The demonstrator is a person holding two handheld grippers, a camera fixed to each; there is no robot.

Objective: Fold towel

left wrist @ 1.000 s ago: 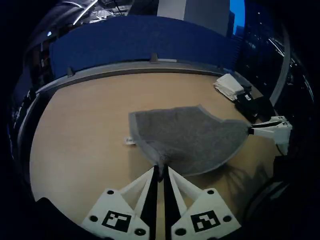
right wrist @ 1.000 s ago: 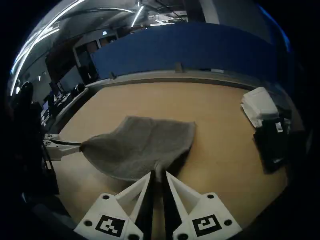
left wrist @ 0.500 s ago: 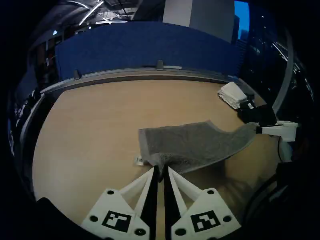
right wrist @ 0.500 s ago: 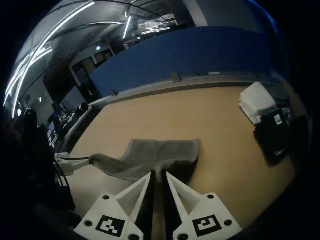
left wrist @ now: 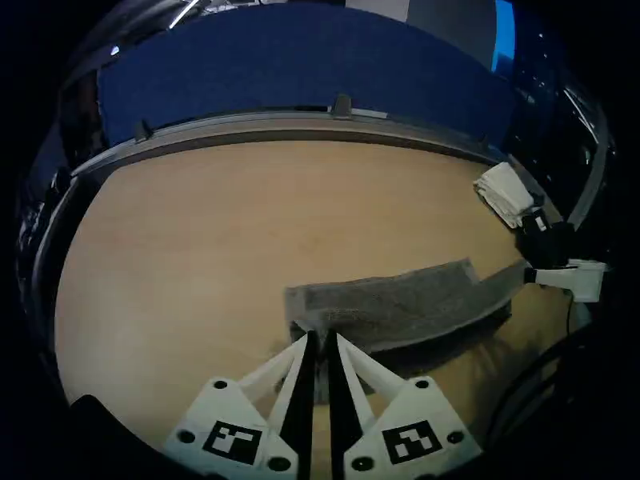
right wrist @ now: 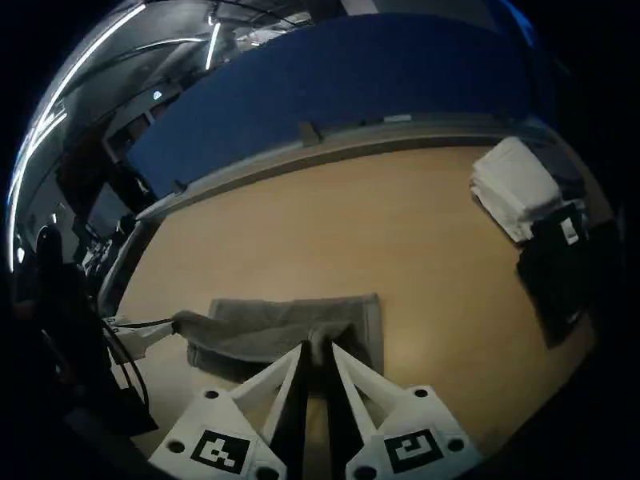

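Observation:
A grey towel (left wrist: pixel 392 300) lies low over the wooden table (left wrist: pixel 200 232), folded over on itself into a long narrow strip. My left gripper (left wrist: pixel 320 342) is shut on its near corner. In the left gripper view the other gripper (left wrist: pixel 560 276) pinches the far right corner. In the right gripper view the towel (right wrist: pixel 280 324) stretches left from my right gripper (right wrist: pixel 318 348), which is shut on its corner, to the other gripper (right wrist: pixel 140 336) holding the left end. The lifted edge hangs just above the lower layer.
A stack of folded white towels (right wrist: pixel 516 188) rests at the table's right edge beside black objects (right wrist: pixel 564 272). A blue partition (left wrist: pixel 304 76) runs along the table's (right wrist: pixel 360 216) far side. Bare wood spreads to the left and behind the towel.
Both grippers have carried the towel's near edge forward and down over the far part. The towel went from a wide raised sheet to a flat narrow strip.

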